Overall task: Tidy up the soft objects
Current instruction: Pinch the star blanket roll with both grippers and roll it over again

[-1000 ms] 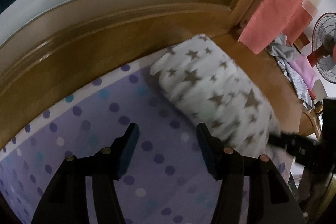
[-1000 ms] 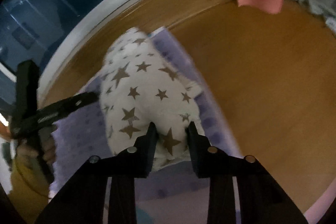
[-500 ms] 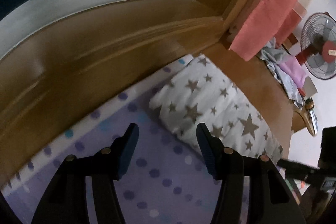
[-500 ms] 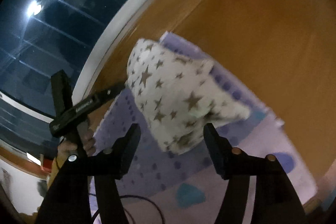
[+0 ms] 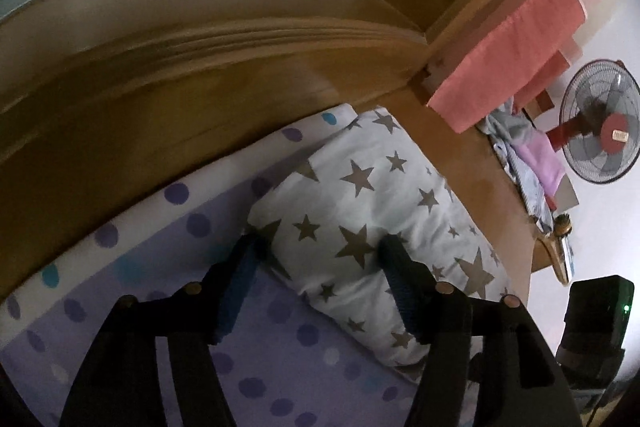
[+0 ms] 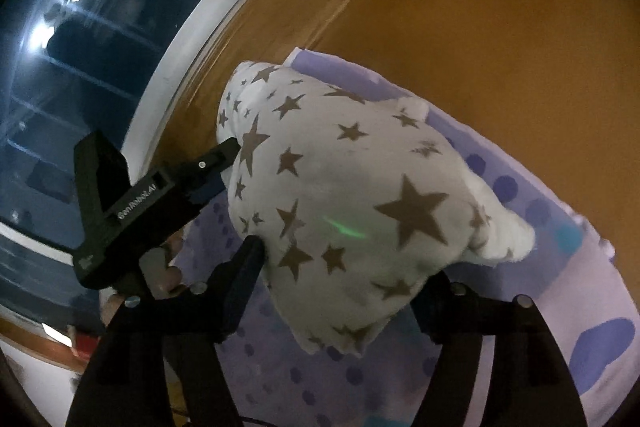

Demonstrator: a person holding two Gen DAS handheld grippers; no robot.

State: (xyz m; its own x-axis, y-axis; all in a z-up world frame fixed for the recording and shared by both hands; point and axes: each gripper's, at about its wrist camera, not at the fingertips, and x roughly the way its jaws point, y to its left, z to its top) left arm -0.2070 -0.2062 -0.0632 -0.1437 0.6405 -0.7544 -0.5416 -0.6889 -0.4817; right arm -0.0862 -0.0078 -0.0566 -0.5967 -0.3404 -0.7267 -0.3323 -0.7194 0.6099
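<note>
The star-printed pillow (image 5: 372,227) lies at the corner of the dotted purple mattress (image 5: 280,347), against the wooden ledge (image 5: 200,99) under the window. The left gripper (image 5: 316,259) and right gripper (image 6: 340,267) both stand spread wide around its near ends, clamping nothing. The pillow looks roughly placed; whether more straightening is wanted, I can't judge.
</note>
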